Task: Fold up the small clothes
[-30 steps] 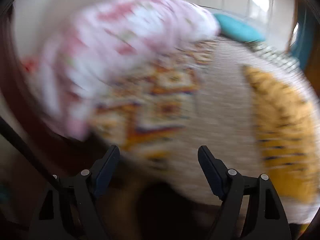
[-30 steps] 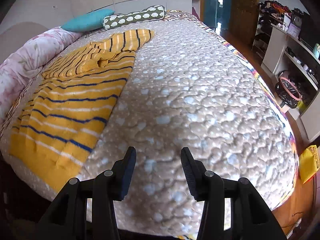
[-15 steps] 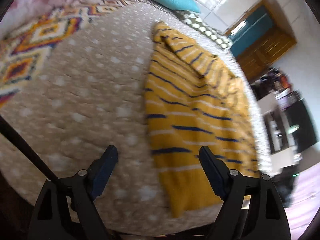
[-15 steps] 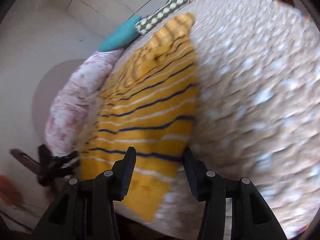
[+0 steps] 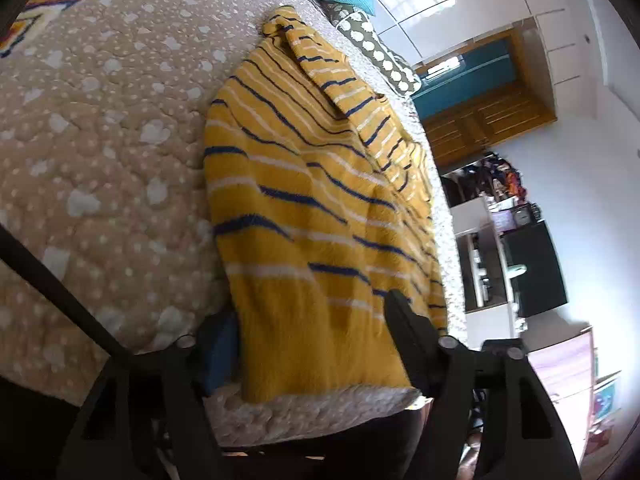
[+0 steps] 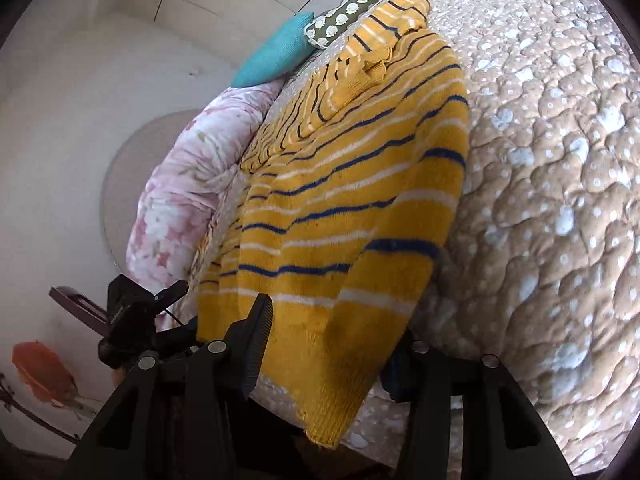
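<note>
Hem corners of the yellow striped sweater [image 5: 316,216] sit between each tool's jaws at the bed [image 5: 100,140] edge. The left tool [image 5: 310,342] has just been closing and the right tool [image 6: 332,346] straddles its corner; neither seems to pinch yet. Beyond, a sleeve lies folded across; lifting one layer only could skew the fold.

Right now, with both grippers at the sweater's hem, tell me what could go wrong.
1. The yellow striped sweater hem overhangs the bed edge; a pull could drag it off.
2. The left gripper, just closing, may pinch the quilt too.
3. The folded sleeve could slide loose when the right gripper lifts.
</note>
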`<state>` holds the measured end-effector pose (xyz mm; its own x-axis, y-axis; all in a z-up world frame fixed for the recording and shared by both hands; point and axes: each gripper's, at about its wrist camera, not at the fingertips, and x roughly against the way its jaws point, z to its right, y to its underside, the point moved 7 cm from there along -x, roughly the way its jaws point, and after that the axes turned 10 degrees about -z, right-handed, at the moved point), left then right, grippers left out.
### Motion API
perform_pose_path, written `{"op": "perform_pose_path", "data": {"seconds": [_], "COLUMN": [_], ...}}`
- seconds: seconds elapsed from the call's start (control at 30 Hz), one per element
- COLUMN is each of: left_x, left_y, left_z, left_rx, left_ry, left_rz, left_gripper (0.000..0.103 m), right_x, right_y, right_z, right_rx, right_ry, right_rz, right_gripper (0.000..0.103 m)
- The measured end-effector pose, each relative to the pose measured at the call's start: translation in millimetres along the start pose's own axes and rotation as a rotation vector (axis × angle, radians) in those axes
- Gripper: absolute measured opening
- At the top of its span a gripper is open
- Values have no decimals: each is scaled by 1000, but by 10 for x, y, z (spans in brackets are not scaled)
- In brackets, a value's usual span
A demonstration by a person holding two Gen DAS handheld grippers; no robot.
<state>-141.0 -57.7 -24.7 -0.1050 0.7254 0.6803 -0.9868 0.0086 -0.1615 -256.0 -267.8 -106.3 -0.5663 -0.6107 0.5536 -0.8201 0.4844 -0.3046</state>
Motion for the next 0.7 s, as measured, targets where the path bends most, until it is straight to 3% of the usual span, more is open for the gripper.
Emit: {"op": "perform_pose_path", "data": {"seconds": [0.13, 0.27, 0.3, 0.33, 0.37, 0.5, 0.7], "left_x": [-23, -114, -112, -119, -98, 208, 558], "left_y": [-16, -147, -155, -173, -172, -46, 307], "left_z": [16, 33, 33, 56, 72, 184, 262], "left_rx": [7, -5, -13, -25, -33, -113, -165], "left_ry": [-48, -185, -215, -254, -273, -362, -359], "left_rz": [-16, -20, -20, -18, -8, 59, 68], "left_gripper": [30, 14, 9, 8, 8, 8, 7], "right_x": [-5, -13, -31, -55, -89, 19, 356], "right_y": [1, -52, -63, -75, -84, -41, 227], "right_z": [-1, 33, 29, 25, 34, -68, -271], "right_rx": [-23, -31, -25, -19, -12, 6, 72], "right_ry": [3, 21, 44, 81, 133, 124, 89], "right_rz": [4, -16, -22, -30, -48, -51, -79], "right_gripper": [45, 43, 34, 17, 10, 6, 5]}}
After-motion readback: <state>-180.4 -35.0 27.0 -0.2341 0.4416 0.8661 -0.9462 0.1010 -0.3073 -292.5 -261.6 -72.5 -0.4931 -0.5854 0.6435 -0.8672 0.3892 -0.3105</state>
